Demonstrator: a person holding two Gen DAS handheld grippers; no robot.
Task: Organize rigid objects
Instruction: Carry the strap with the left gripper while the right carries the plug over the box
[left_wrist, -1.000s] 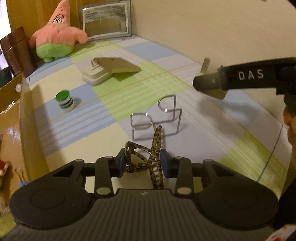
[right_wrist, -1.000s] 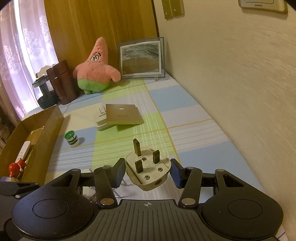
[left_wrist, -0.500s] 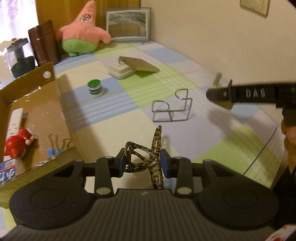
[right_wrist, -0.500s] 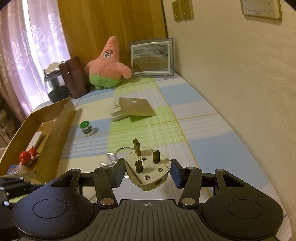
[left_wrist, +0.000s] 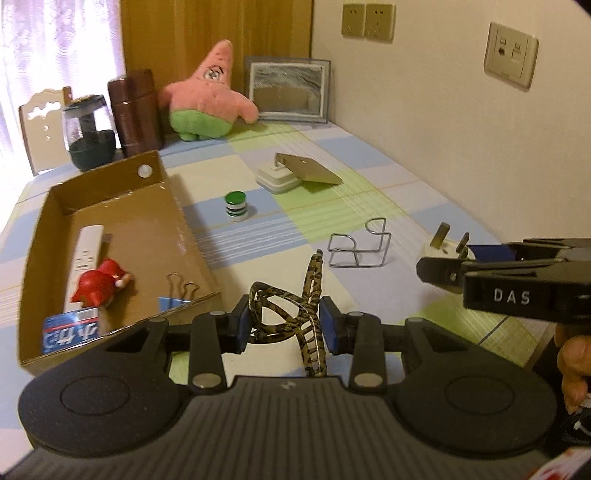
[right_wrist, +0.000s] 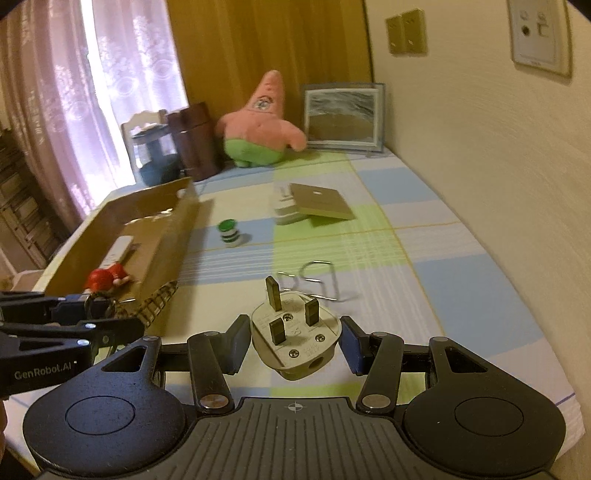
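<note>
Left gripper: the left gripper (left_wrist: 283, 325) is clamped on a brown-and-yellow leopard-patterned plastic hair claw clip (left_wrist: 291, 314), held in the air just beside the near right corner of the box.
Right gripper: the right gripper (right_wrist: 293, 343) has its blue pads pressed on the two sides of a white three-pin plastic plug (right_wrist: 293, 336), prongs pointing up and away, raised above the near part of the checked cloth.
Box: an open brown cardboard box (left_wrist: 177, 206) lies along the left edge of the tabletop; inside are a white remote-like bar (left_wrist: 86, 249), a small red figure (left_wrist: 98, 286), a blue binder clip (left_wrist: 177, 299) and a blue-and-white printed packet (left_wrist: 70, 332) in its near corner.
Wire piece: a bent silver wire holder (left_wrist: 358, 245) stands on the cloth in the middle, between the two grippers and further off.
Magnets: a small stack of green-and-white round discs (left_wrist: 235, 206) sits just beside the box's right wall.
Adapter: a white square charger block (left_wrist: 275, 179) lies further back with a tan flat plate (left_wrist: 314, 170) leaning on it.
Far edge: a pink star-shaped plush toy (left_wrist: 205, 99), a framed sand picture (left_wrist: 290, 90), a brown cylindrical container (left_wrist: 135, 110) and a dark clear-topped jar (left_wrist: 88, 134) stand along the far edge of the tabletop.
Hand: a person's fingers (left_wrist: 574, 363) show at the right edge of the left wrist view, under the right gripper.
</note>
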